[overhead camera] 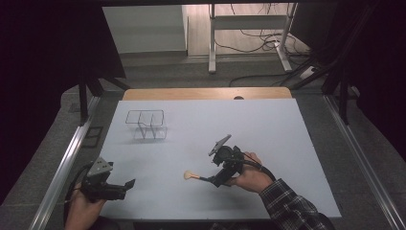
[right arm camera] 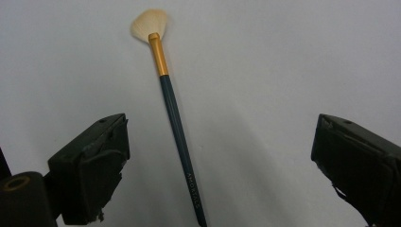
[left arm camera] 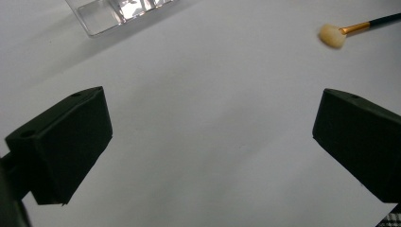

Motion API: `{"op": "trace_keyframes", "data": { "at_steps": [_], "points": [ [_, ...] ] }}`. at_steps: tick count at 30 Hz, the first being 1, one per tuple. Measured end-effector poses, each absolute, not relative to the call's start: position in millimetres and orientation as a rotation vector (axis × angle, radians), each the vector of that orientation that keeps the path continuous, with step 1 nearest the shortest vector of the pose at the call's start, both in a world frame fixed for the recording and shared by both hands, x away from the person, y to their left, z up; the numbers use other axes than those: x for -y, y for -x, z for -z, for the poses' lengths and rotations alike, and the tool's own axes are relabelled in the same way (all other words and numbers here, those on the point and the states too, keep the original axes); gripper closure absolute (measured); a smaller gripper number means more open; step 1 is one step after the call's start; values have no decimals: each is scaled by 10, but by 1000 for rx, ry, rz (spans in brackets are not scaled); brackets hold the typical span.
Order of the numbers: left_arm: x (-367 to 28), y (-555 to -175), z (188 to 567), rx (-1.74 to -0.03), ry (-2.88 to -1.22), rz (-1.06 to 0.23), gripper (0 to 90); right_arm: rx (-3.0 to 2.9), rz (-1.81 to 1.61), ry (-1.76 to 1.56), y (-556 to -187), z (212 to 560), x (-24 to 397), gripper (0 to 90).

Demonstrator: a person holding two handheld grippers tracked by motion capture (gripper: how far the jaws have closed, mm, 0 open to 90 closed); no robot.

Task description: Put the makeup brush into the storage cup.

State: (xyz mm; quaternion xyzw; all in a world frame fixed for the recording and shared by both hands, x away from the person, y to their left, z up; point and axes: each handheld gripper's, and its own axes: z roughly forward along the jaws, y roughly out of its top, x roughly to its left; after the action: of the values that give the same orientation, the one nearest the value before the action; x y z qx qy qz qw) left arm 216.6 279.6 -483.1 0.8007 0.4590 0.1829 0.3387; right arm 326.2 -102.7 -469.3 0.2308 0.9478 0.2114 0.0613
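A fan brush (right arm camera: 175,113) with cream bristles, a gold ferrule and a dark blue handle lies flat on the white table top (overhead camera: 268,129). In the high view the brush (overhead camera: 191,176) is at the front middle. My right gripper (right arm camera: 222,127) is open, with the handle lying between its wide jaws and touching neither pad. From above, the right gripper (overhead camera: 214,181) sits at the handle's end, held by a hand in a plaid sleeve. My left gripper (overhead camera: 125,186) rests at the front left, open with nothing between its jaws (left arm camera: 208,104). In the left gripper view the brush (left arm camera: 340,33) lies at the upper right.
A clear acrylic organizer (overhead camera: 146,124) with compartments stands at the back left of the table, and the same organizer (left arm camera: 118,12) is at the top of the left gripper view. A wooden strip (overhead camera: 206,93) borders the far edge. Metal rails (overhead camera: 62,167) flank both sides.
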Motion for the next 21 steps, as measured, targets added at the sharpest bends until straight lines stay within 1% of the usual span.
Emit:
{"op": "trace_keyframes", "data": {
  "at_steps": [10,21],
  "points": [
    [-2792,-2165,4830,-1193,-2087,-476,0,-2891,-629,-682,-3255,4782,1020,50],
    [-2785,-2165,4832,-1189,-2093,-474,0,-2918,-584,-668,-3236,4934,1011,128]
  ]
}}
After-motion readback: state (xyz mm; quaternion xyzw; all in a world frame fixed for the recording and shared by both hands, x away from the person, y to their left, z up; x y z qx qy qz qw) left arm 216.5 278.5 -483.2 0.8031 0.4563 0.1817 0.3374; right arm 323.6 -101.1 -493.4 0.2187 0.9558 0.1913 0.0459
